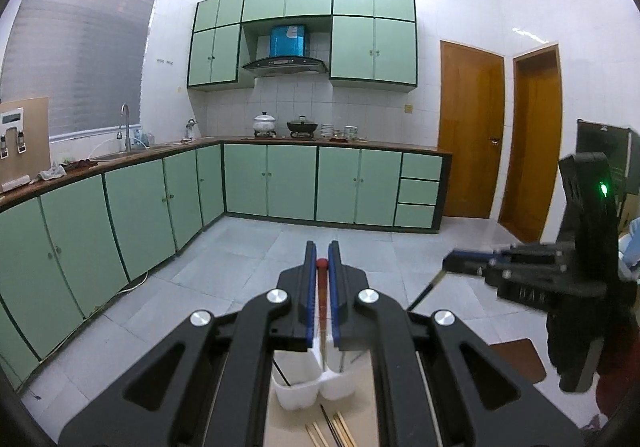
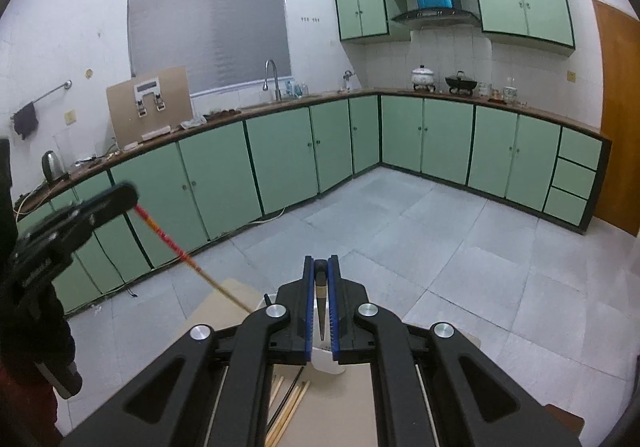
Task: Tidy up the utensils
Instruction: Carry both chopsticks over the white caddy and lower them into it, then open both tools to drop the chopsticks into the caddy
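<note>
1. left wrist view: the left gripper (image 1: 322, 247) clamps a red-topped chopstick (image 1: 321, 289) that fades to pale wood lower down, above the white holder (image 1: 304, 387) on the tan table (image 1: 296, 427).
2. right wrist view: the right gripper (image 2: 321, 261) pinches a dark, black-tipped chopstick (image 2: 321, 297); loose chopsticks (image 2: 288, 413) lie below.

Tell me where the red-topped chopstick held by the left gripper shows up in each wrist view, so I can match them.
Left wrist view: the red-topped chopstick stands bottom centre, clamped between the left gripper's blue fingers.
Right wrist view: the same chopstick slants across the lower left, running down from the left gripper.
Shared landmark: the white utensil holder on the table below both grippers.
</note>
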{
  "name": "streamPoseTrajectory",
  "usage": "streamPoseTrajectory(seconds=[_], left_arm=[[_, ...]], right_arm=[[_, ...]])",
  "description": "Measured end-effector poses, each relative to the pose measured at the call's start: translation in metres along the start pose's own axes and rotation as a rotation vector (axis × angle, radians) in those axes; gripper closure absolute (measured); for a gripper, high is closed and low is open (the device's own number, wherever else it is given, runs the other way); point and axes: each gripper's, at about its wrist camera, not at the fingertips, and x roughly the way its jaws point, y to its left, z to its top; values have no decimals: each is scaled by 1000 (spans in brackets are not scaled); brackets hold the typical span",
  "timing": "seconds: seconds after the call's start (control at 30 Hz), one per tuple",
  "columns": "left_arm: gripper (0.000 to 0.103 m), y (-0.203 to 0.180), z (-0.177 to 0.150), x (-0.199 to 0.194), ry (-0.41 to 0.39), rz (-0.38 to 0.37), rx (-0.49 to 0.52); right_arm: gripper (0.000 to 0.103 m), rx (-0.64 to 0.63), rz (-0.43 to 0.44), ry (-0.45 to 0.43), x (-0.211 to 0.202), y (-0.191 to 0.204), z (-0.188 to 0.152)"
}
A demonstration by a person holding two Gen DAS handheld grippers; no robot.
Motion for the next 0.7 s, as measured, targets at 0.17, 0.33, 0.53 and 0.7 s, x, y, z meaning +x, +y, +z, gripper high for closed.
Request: streamPoseTrajectory(seconds=[0.17, 0.33, 0.53, 0.7], left_arm=[[98, 7, -6, 44, 25, 30, -9], [98, 17, -25, 82, 115, 53, -8], [97, 30, -57, 110, 232, 60, -17], [78, 45, -63, 106, 239, 53, -47]], right_arm=[[97, -8, -10, 49, 31, -1, -8], [97, 1, 1, 105, 63, -6, -18], [96, 18, 11, 178, 90, -13, -35], [64, 42, 3, 152, 84, -21, -40]])
